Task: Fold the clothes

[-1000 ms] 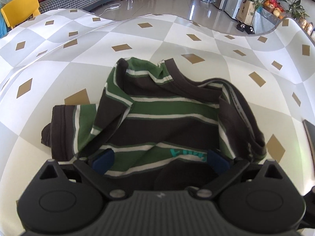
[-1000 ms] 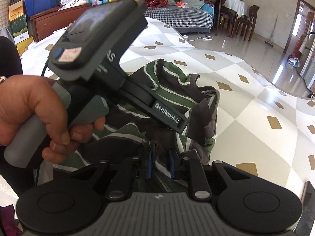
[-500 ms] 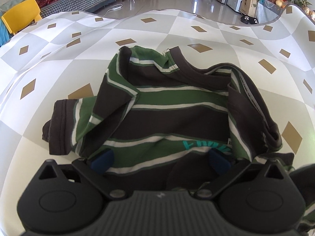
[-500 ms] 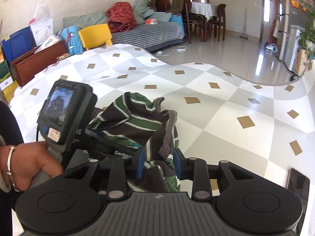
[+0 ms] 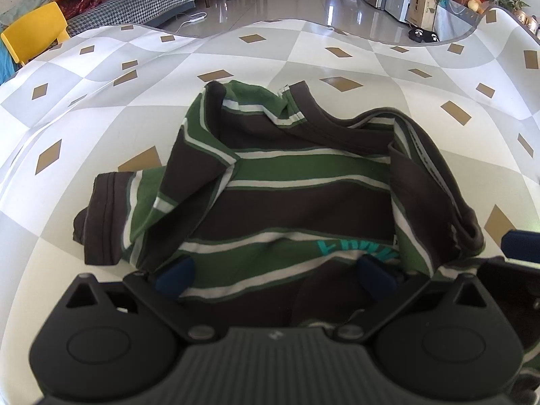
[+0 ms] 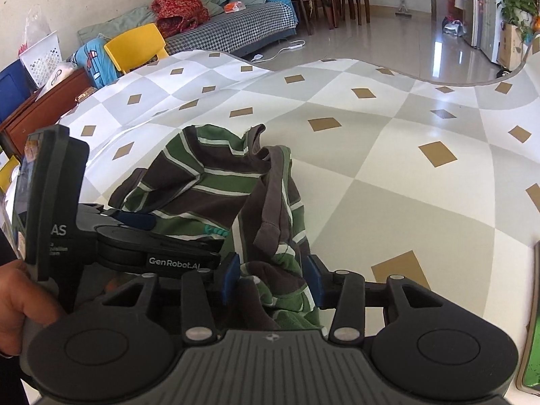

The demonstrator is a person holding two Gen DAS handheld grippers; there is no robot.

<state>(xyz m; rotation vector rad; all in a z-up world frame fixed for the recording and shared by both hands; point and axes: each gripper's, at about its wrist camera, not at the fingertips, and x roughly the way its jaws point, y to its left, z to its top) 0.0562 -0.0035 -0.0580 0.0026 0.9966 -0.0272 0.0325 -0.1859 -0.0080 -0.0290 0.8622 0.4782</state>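
Observation:
A green, brown and white striped shirt [image 5: 290, 185] lies crumpled on the checkered tablecloth [image 5: 101, 125]. My left gripper [image 5: 275, 271] stands wide open over the shirt's near edge, with flat cloth between its blue pads. In the right wrist view the shirt [image 6: 209, 182] runs from the left gripper [image 6: 135, 219] to my right gripper [image 6: 271, 280]. The right jaws are opening, and a bunched fold of the shirt sits loosely between the pads. A hand [image 6: 20, 300] holds the left gripper's handle.
The table's far edge [image 6: 438, 82] curves off toward a tiled floor. A flat green-edged object [image 6: 533, 320] lies at the right border near the table's front. Behind the table stand a yellow chair [image 6: 135, 45] and a sofa [image 6: 229, 27].
The right gripper's jaws have widened around the bunched cloth, and it has rolled and slid sideways away from the left gripper. The left gripper has stayed put over the shirt.

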